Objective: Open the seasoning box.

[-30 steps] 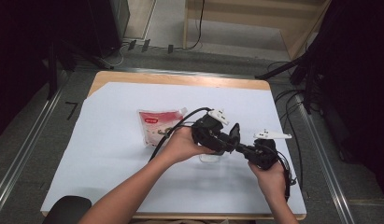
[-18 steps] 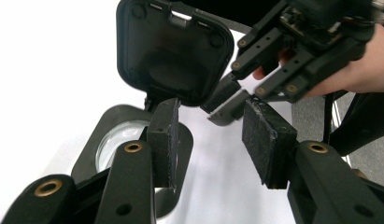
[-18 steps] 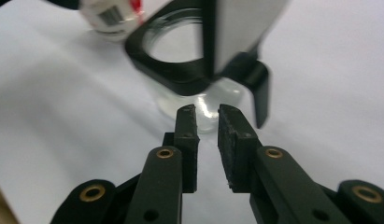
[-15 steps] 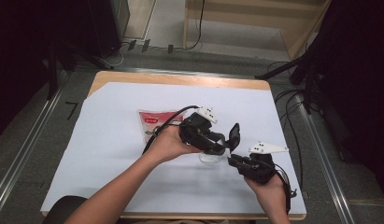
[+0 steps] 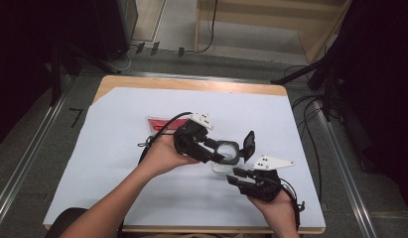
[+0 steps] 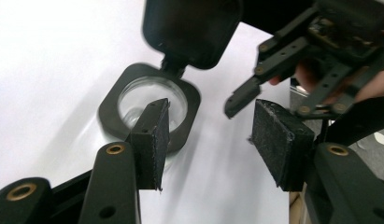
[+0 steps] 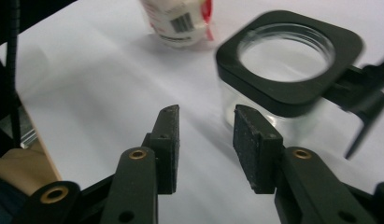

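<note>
Left forearm is reaching in from the bottom left of the high view, angling up and to the right across the white table cover [image 5: 107, 163]. The left hand [image 5: 164, 154] is wrapping the left gripper [image 5: 219, 154], which is pointing right and slightly down toward the jar [image 5: 226, 157]. In the left gripper view its jaws are standing wide apart with nothing between them; one rough black pad [image 6: 152, 135] is hovering just above the jar's rim, though whether it is touching cannot be told.

Behind the left hand a red-and-white packet [image 5: 159, 124] is lying flat on the cover; in the right gripper view it is showing a barcode label.

The jar is sitting upright near the middle of the table, a little toward the right, between the two grippers. Clear glossy walls, squarish with rounded corners; a matte black square collar is ringing a round open mouth, which is facing straight up. Its long axis is vertical. The hinged black lid [image 5: 248, 145] is standing open, flipped up on the jar's right side in the high view.

The right hand [image 5: 276, 210] is entering from the bottom right, holding the right gripper [image 5: 237, 177] aimed up and left, tips just short of the jar's base. Its jaws are parted moderately, empty, pads coarse and black.
</note>
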